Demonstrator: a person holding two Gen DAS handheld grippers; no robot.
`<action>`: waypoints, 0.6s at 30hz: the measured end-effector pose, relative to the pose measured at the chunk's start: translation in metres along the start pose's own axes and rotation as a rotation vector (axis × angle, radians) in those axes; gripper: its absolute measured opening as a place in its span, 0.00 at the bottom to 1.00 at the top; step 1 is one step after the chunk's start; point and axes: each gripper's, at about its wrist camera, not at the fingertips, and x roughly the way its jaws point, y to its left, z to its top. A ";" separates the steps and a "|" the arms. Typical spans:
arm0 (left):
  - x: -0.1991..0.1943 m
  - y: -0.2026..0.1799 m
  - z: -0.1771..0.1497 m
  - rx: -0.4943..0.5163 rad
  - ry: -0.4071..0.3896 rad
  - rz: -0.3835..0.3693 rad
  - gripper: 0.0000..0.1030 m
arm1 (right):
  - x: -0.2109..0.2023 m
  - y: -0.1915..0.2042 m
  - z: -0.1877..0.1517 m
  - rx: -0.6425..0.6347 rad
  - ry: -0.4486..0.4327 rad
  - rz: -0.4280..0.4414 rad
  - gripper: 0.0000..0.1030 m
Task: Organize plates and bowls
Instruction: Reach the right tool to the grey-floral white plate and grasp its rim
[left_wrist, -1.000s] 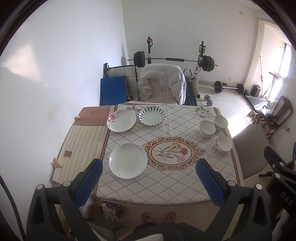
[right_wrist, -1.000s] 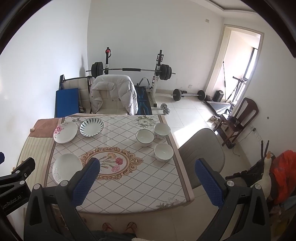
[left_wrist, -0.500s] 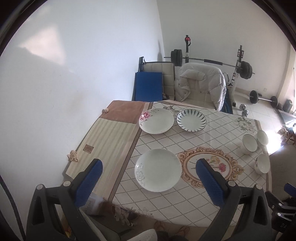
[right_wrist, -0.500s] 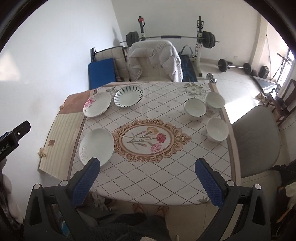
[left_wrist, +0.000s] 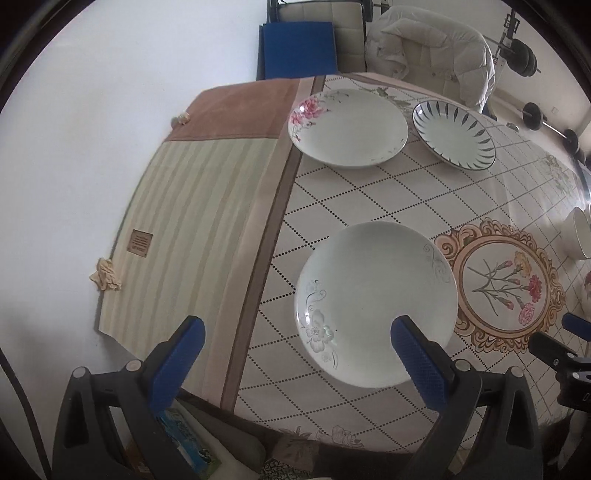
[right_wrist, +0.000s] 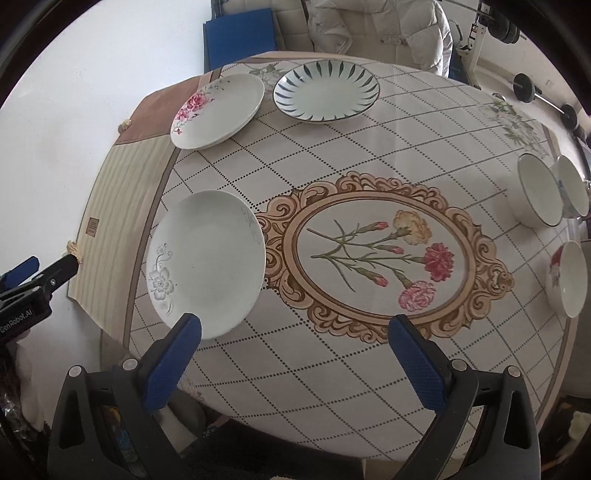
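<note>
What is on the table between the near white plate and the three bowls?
In the right wrist view, only the tablecloth's printed flower medallion lies between the white plate and the bowls.

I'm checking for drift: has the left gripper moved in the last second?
Yes. The left gripper has come forward and down over the table's left side: the grey-flowered plate now looms between its open fingers, where a second ago the whole table lay ahead.

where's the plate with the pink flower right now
The pink-flower plate sits at the table's far left corner in the right wrist view, beside the striped plate and beyond the plain white plate.
</note>
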 end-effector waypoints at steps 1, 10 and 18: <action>0.015 0.002 0.007 0.011 0.023 -0.029 0.98 | 0.017 0.004 0.010 0.002 0.025 0.021 0.99; 0.117 0.005 0.039 0.116 0.197 -0.179 0.92 | 0.134 0.018 0.053 0.100 0.242 0.081 0.91; 0.155 0.002 0.043 0.141 0.311 -0.282 0.80 | 0.174 0.014 0.059 0.175 0.312 0.130 0.86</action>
